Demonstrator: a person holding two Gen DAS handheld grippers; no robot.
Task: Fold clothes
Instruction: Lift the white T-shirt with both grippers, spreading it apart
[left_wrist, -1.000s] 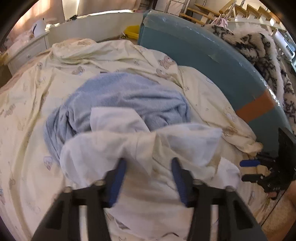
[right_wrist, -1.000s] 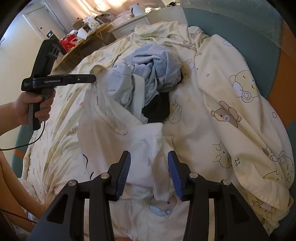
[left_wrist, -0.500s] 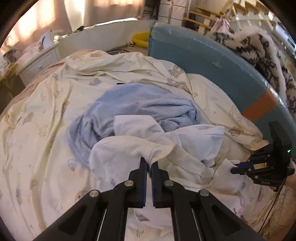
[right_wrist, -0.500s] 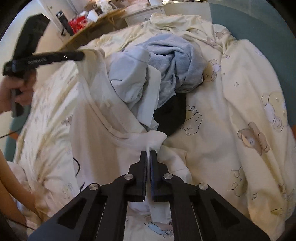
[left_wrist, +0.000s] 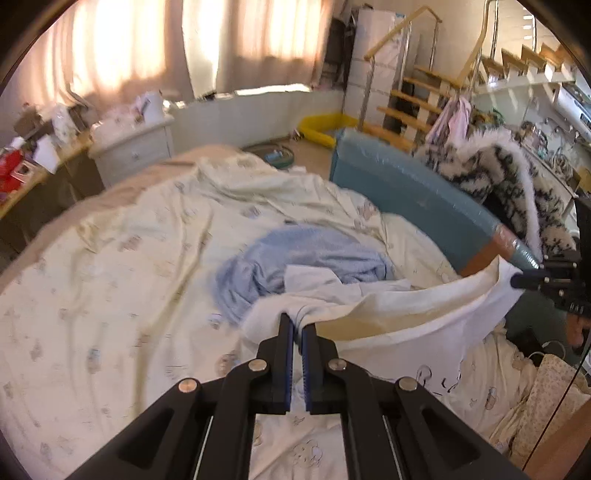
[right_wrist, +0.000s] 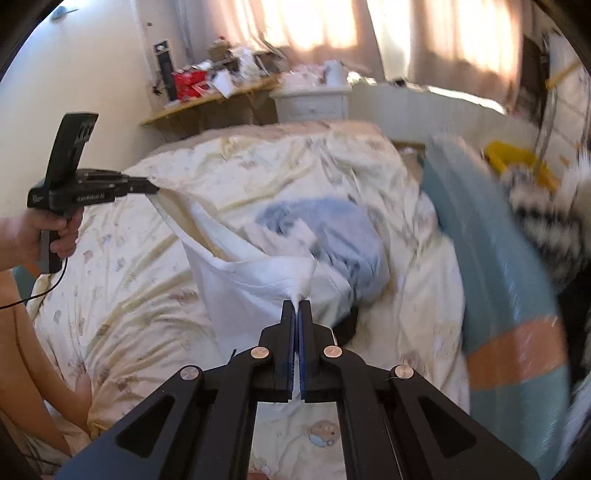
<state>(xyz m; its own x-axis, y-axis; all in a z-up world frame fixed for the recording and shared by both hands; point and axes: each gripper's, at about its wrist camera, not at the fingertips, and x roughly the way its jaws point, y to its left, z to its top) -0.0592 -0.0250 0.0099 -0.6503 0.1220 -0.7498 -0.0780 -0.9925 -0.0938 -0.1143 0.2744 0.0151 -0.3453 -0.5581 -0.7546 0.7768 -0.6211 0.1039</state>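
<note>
A white garment (left_wrist: 413, 314) hangs stretched in the air between both grippers above the bed. My left gripper (left_wrist: 297, 322) is shut on one bunched corner of it; that same gripper (right_wrist: 153, 189) shows in the right wrist view at the left, held by a hand. My right gripper (right_wrist: 297, 308) is shut on the opposite corner of the white garment (right_wrist: 251, 288), and shows in the left wrist view as the right gripper (left_wrist: 517, 281) at the right edge. A light blue towel (left_wrist: 314, 254) lies crumpled on the bed behind the garment.
The cream bear-print duvet (left_wrist: 122, 280) covers the bed. A teal padded bed frame (left_wrist: 413, 195) with an orange band runs along the right. A black-and-white fluffy blanket (left_wrist: 513, 177) drapes over it. A white nightstand (left_wrist: 136, 147) and cluttered desk (right_wrist: 207, 99) stand behind.
Both grippers went from open to shut on corners of the white garment, then lifted it off the pile and pulled it apart, so it now hangs spread between them.
</note>
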